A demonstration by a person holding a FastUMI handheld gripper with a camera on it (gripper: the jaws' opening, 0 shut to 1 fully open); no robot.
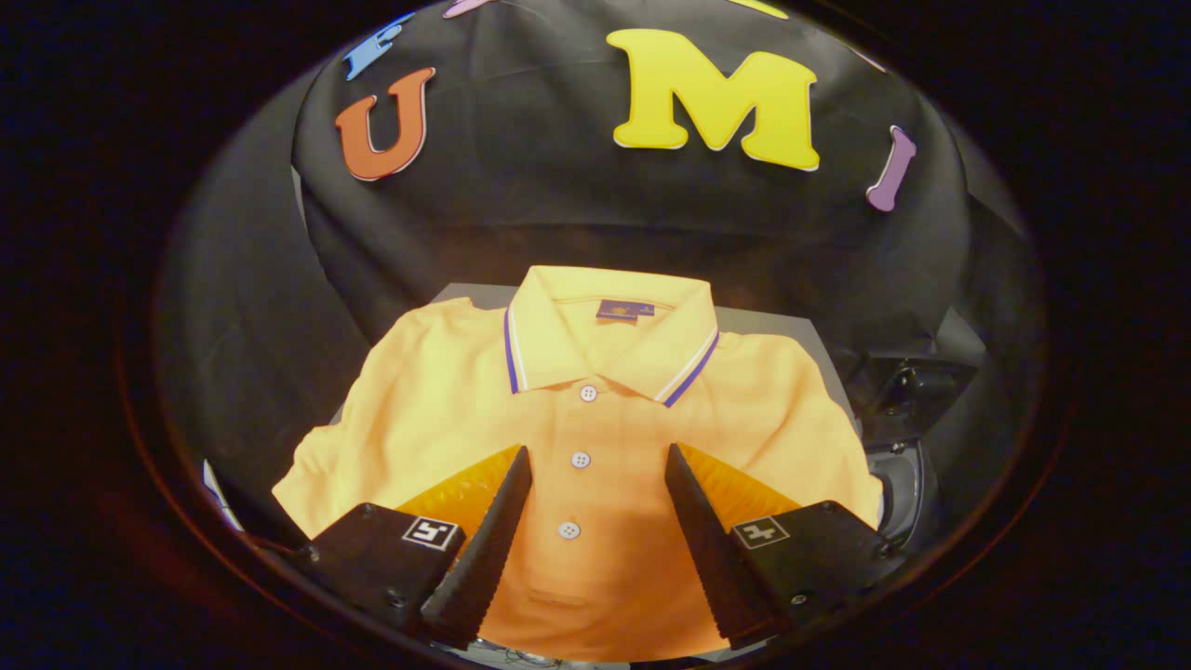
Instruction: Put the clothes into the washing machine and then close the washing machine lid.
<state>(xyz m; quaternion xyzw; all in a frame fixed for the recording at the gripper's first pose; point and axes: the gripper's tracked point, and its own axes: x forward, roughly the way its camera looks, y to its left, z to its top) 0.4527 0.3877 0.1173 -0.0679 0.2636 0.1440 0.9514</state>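
Observation:
An orange polo shirt (595, 419) lies spread flat on a grey surface (782, 324), collar at the far end with blue and white stripes, and a row of white buttons running down its front. My gripper (595, 456) hangs just above the shirt's front with its fingers (498, 530) apart, the button row showing between them. Nothing is held. To the right of the shirt, past the right finger, a dark round part of a machine (898, 489) shows, mostly hidden.
The booth's black cloth wall (558, 186) rises right behind the grey surface and wraps around on both sides. A dark bracket-like part (916, 381) sits at the right beyond the shirt's sleeve.

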